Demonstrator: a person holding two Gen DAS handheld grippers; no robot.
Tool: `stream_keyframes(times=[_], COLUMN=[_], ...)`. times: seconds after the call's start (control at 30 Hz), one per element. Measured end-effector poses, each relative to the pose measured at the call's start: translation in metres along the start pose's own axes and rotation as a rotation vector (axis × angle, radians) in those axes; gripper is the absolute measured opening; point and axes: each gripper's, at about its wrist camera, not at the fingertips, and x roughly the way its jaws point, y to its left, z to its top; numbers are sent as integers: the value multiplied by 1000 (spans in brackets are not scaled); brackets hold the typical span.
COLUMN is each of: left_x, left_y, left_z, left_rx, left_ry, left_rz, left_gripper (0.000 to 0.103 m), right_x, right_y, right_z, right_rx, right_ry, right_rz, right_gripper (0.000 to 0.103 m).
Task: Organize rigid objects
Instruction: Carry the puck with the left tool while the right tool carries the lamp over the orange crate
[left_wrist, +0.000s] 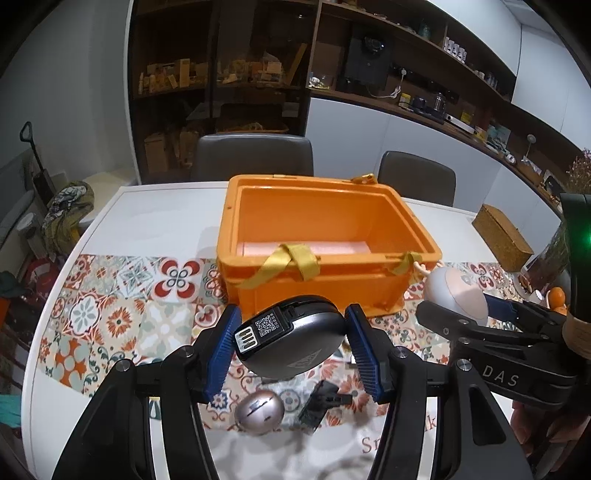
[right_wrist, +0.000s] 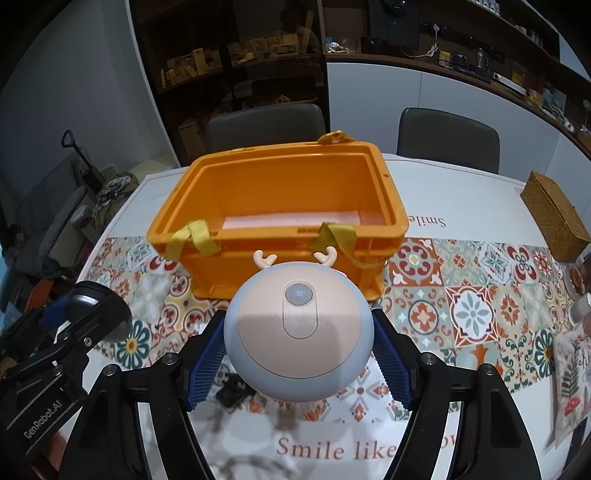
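An open orange storage box (left_wrist: 369, 284) with yellow straps stands on the table, also in the right wrist view (right_wrist: 229, 273). My left gripper (left_wrist: 291, 343) is shut on a dark grey oval device (left_wrist: 295, 343) with a QR label, held above the table in front of the box. My right gripper (right_wrist: 297, 350) is shut on a round pale blue and peach night light (right_wrist: 295, 332) with small antlers, held just before the box's near wall; it also shows in the left wrist view (left_wrist: 458, 295). A silver mouse-like object (left_wrist: 258, 410) and a small black part (left_wrist: 323, 400) lie on the table under the left gripper.
A patterned tile runner (right_wrist: 469, 314) crosses the white table (left_wrist: 147, 218). A woven brown box (right_wrist: 554, 221) sits at the right. Two grey chairs (left_wrist: 255, 155) stand behind the table, shelves beyond. An illustrated cloth or card (right_wrist: 570, 384) lies at the right edge.
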Motion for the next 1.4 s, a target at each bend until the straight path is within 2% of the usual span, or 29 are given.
stream_keyframes(times=[0.37, 0.87, 1.13, 1.4], left_x=[11, 28, 51, 88], left_y=[-3, -12, -7, 0], left_z=[33, 81, 100, 113], left_rx=[25, 79, 83, 71], left_ry=[-21, -60, -9, 92], left_rz=[-18, -6, -11, -25], left_gripper=[58, 58, 58, 58], right_x=[4, 13, 32, 61], right_y=[-2, -7, -11, -7], right_z=[35, 88, 110, 126], right_rx=[5, 1, 2, -14], right_ry=[-29, -31, 11, 85], right_rz=[-16, -49, -58, -67], right_gripper=[75, 75, 75, 75])
